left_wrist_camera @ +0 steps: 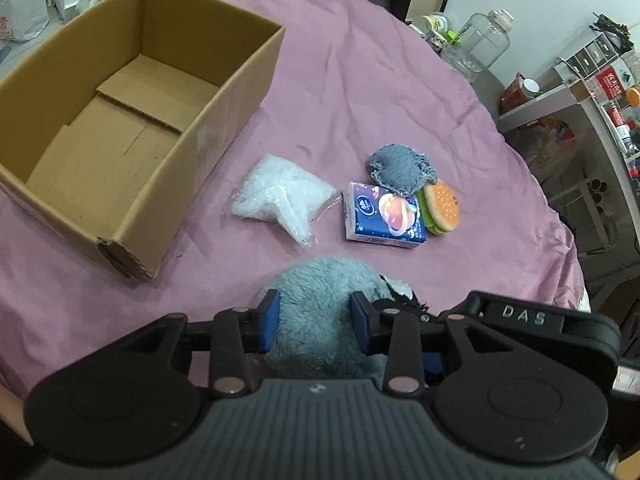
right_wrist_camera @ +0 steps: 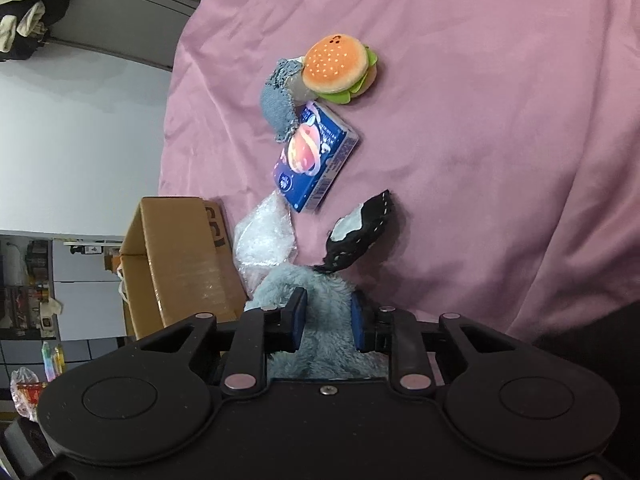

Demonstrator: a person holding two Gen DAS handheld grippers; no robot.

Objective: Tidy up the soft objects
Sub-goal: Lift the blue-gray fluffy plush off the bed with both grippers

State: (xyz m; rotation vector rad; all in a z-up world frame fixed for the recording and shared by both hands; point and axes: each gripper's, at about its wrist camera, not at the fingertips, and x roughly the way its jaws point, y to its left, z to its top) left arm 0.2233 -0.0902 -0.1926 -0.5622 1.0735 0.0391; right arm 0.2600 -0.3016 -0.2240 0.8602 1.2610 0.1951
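A grey furry plush toy [left_wrist_camera: 316, 304] lies at the near edge of the pink-covered table, and my left gripper [left_wrist_camera: 316, 312] is shut on it, blue pads pressing into the fur. My right gripper [right_wrist_camera: 328, 320] is shut on the same plush toy [right_wrist_camera: 326, 300], whose black-and-white ear [right_wrist_camera: 360, 228] sticks out ahead. Beyond lie a clear plastic bag [left_wrist_camera: 280, 200], a blue tissue pack [left_wrist_camera: 382, 218], a grey knitted piece [left_wrist_camera: 400, 166] and a burger plush [left_wrist_camera: 442, 206]. The open cardboard box [left_wrist_camera: 120, 128] stands empty at the left.
The pink cloth [left_wrist_camera: 360, 80] covers a round table whose edge drops off at the right. Shelves with bottles and jars [left_wrist_camera: 480, 40] stand beyond that edge. In the right wrist view the box's [right_wrist_camera: 176, 264] side is close to my left finger.
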